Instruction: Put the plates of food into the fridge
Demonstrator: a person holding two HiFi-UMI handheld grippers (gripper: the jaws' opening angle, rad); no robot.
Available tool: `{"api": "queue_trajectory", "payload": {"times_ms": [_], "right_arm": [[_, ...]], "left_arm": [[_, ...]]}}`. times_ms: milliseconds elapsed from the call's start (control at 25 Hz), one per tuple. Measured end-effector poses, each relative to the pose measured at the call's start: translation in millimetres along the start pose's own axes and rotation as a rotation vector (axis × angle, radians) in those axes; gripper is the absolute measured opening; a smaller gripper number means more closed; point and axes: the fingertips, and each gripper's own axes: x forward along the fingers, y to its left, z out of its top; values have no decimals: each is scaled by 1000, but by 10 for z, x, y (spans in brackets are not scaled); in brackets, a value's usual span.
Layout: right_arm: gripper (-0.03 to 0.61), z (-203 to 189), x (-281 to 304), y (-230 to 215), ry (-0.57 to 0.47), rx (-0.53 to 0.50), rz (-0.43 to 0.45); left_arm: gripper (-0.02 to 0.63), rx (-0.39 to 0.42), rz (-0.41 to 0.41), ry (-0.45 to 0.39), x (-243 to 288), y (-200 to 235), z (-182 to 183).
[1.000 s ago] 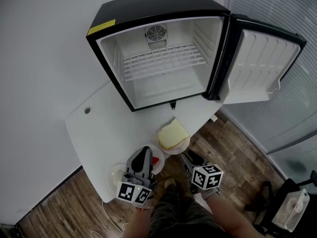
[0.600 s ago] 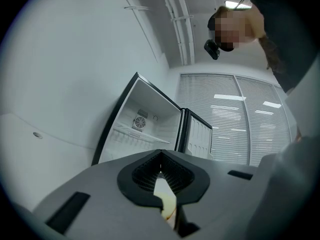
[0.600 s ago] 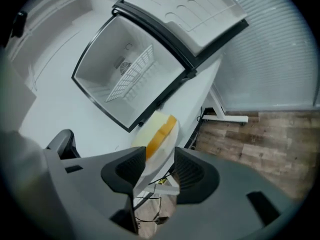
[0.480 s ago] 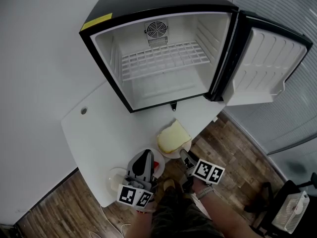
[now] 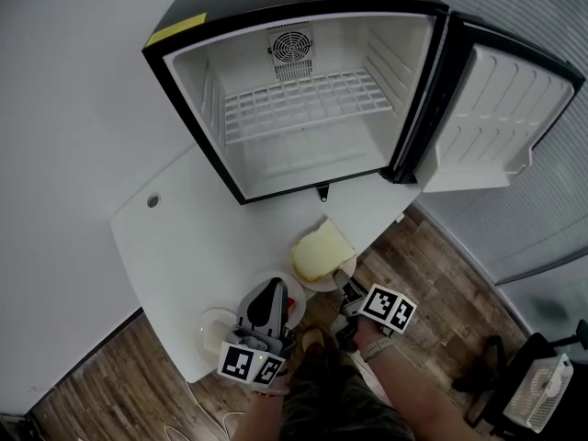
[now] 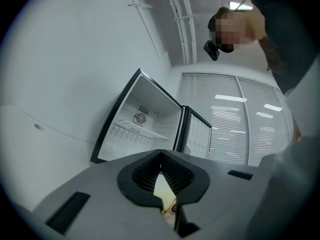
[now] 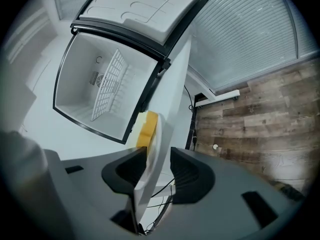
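Grey jaws of the right gripper point(image 5: 344, 283) point(image 7: 157, 156) stand apart and have just been opening. The rim of the bread plate point(image 5: 323, 281) point(image 7: 159, 134) passes edge-on between them, against one pad and clear of the other. That plate lies at the near edge of the white table point(image 5: 202, 237), at about 11 o'clock from the gripper in the head view. A thick yellow-crusted slice of bread point(image 5: 320, 251) covers most of it.

At 9 o'clock from the right gripper sits the left gripper point(image 5: 272, 288) point(image 6: 160, 156). Its jaw tips are pressed together above a second plate point(image 5: 293, 305) that carries something red. A small pale dish point(image 5: 212, 327) lies at its 8 o'clock.

Farther off at 12 o'clock, the black mini fridge point(image 5: 184, 35) stands on the table. Its door point(image 5: 496, 122) is swung wide to 2 o'clock, and its white wire shelf point(image 5: 303, 104) is bare.
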Motion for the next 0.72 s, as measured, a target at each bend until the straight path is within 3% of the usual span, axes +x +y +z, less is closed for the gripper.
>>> {"api": "queue_trajectory", "payload": {"times_ms": [240, 720], "right_arm": [[74, 9, 20, 40, -1, 8, 15], [20, 35, -109, 10, -19, 163, 60]], "left_arm": [[6, -9, 7, 8, -14, 16, -38], [7, -17, -2, 9, 9, -27, -55]]}}
